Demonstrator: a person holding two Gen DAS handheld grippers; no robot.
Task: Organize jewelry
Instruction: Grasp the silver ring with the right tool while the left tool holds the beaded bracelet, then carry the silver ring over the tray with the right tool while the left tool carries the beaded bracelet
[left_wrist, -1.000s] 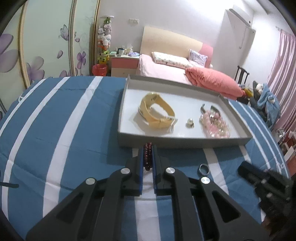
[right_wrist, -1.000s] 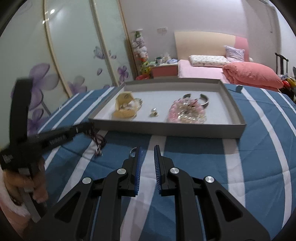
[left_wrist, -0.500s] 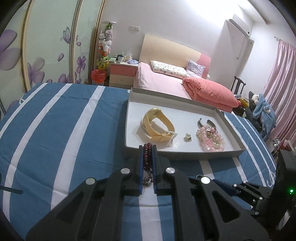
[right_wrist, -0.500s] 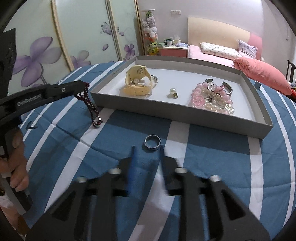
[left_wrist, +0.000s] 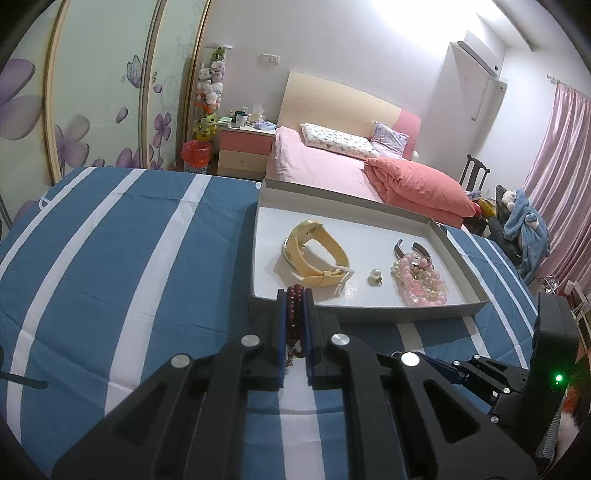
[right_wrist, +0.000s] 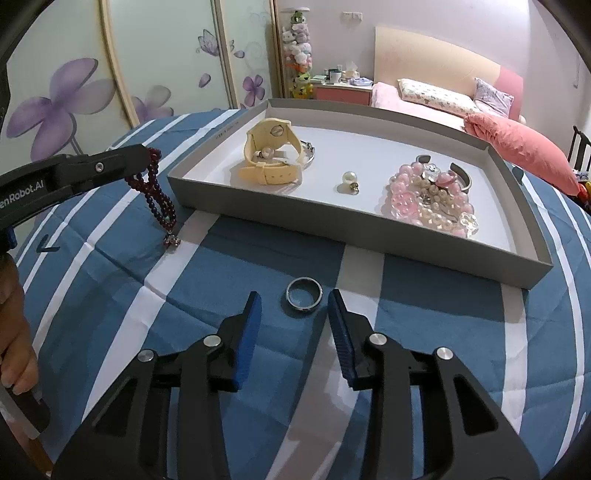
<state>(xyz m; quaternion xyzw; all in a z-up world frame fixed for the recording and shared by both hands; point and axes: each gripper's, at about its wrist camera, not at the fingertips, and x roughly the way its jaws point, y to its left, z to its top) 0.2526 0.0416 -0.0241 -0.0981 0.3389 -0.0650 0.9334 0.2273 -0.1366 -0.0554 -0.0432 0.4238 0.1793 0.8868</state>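
My left gripper (left_wrist: 294, 295) is shut on a dark red bead bracelet (left_wrist: 294, 321), just short of the grey tray's near wall (left_wrist: 369, 314). In the right wrist view the bracelet (right_wrist: 155, 192) hangs from the left gripper (right_wrist: 144, 158), its charm down at the striped cloth. A silver ring (right_wrist: 304, 294) lies flat on the cloth in front of the tray (right_wrist: 332, 236). My right gripper (right_wrist: 294, 294) straddles the ring; its jaws are closing and the pads stand clear of it.
The tray holds a yellow watch (right_wrist: 271, 151), a pearl earring (right_wrist: 349, 179), a heap of pink and pearl bracelets (right_wrist: 428, 199) and a silver cuff (right_wrist: 461, 173). A person's hand (right_wrist: 14, 332) grips the left tool. A bed and a wardrobe lie beyond the table.
My right gripper has come forward and down over the ring and its jaws have spread, so the ring now lies between the fingers. The left gripper has barely moved and still holds the bracelet.
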